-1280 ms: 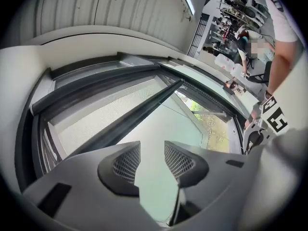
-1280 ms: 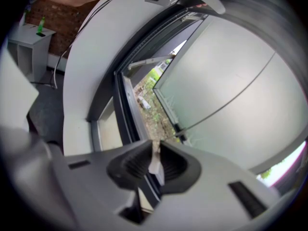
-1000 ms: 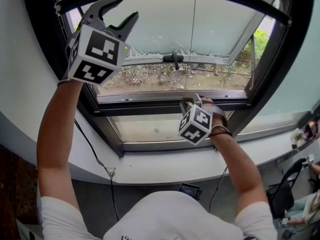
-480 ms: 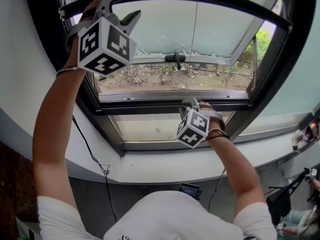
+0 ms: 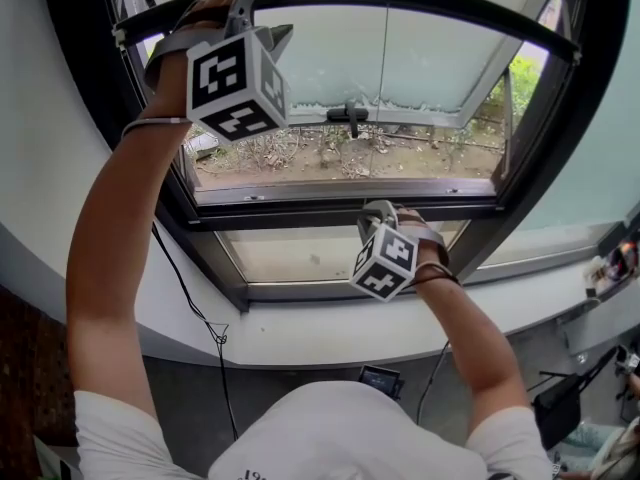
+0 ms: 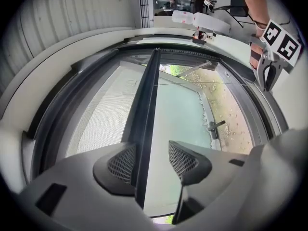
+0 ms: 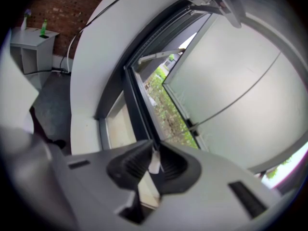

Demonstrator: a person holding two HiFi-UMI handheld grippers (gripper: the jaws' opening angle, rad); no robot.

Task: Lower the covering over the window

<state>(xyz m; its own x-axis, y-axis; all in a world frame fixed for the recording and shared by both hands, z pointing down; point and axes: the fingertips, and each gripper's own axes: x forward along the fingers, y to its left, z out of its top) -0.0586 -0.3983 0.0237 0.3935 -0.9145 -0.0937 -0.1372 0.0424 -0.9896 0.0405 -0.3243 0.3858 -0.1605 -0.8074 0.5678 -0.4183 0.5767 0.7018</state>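
I hold the left hand-held gripper (image 5: pixel 268 10) up at the top of the black metal window frame (image 5: pixel 215 263); its jaws stand apart, straddling the slim dark bottom bar (image 6: pixel 147 95) of the pale woven roller blind (image 6: pixel 96 119); the bar runs just beside one pad, well clear of the other. The blind sits high at the frame's upper edge; the glass below it is uncovered. My right hand-held gripper (image 5: pixel 375 213) is down at the frame's lower rail, jaws pinched together on a small white tab (image 7: pixel 154 163).
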